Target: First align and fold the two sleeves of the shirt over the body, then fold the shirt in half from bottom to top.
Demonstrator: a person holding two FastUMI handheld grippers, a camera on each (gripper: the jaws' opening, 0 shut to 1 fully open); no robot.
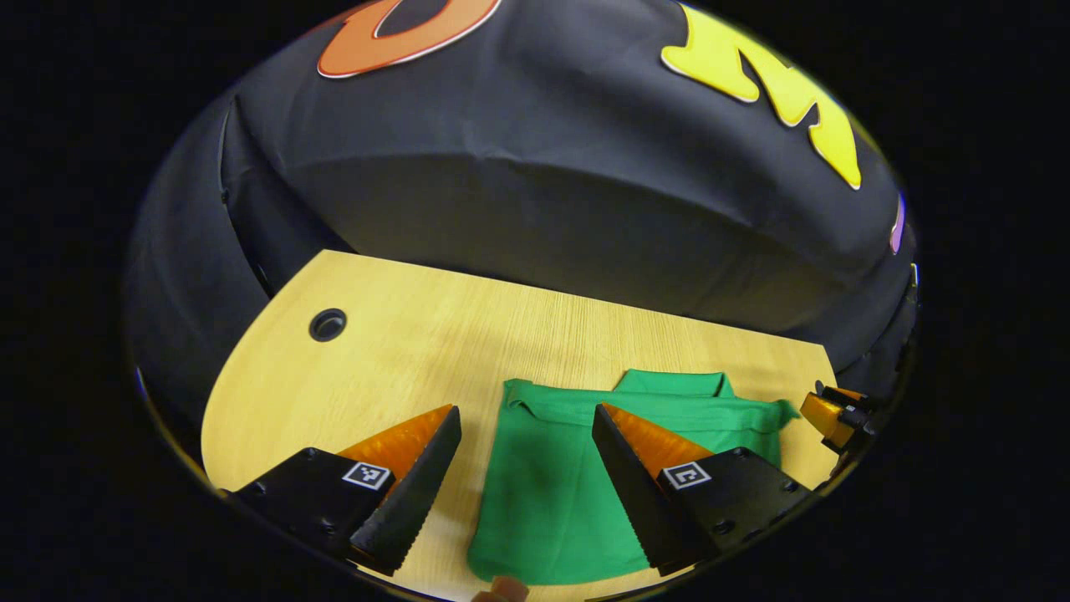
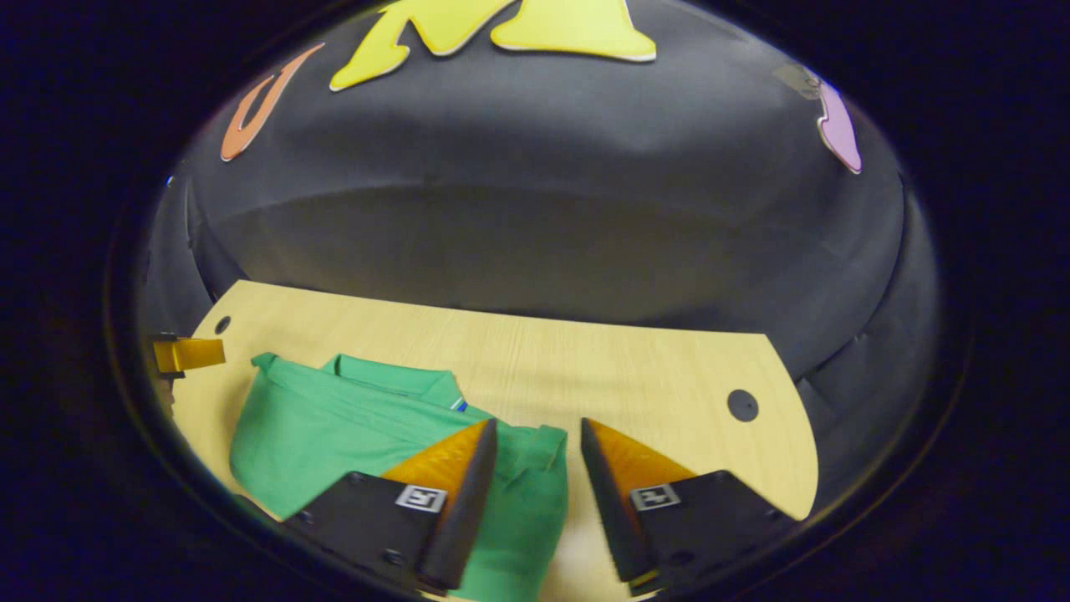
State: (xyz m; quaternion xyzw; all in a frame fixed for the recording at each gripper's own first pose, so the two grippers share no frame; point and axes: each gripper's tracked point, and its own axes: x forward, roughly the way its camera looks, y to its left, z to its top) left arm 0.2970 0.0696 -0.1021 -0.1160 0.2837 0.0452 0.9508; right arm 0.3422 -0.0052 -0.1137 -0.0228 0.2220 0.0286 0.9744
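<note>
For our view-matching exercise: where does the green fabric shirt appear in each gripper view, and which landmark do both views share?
Left gripper view: the green fabric shirt lies bottom centre, running between the near jaws.
Right gripper view: the shirt lies lower left, passing behind the left-hand jaw.
Shared landmark: the shirt's collar on the pale wooden table.

A light wooden table (image 1: 435, 334) with round cable holes (image 1: 327, 324) is being seen. A folded green shirt (image 1: 552, 485) is being carried at its 5 o'clock part, collar pointing toward 12 o'clock.

Plain green shirt (image 1: 552, 493); pale yellow wood-grain table (image 1: 435, 334); black cloth wall (image 1: 535, 167).
</note>
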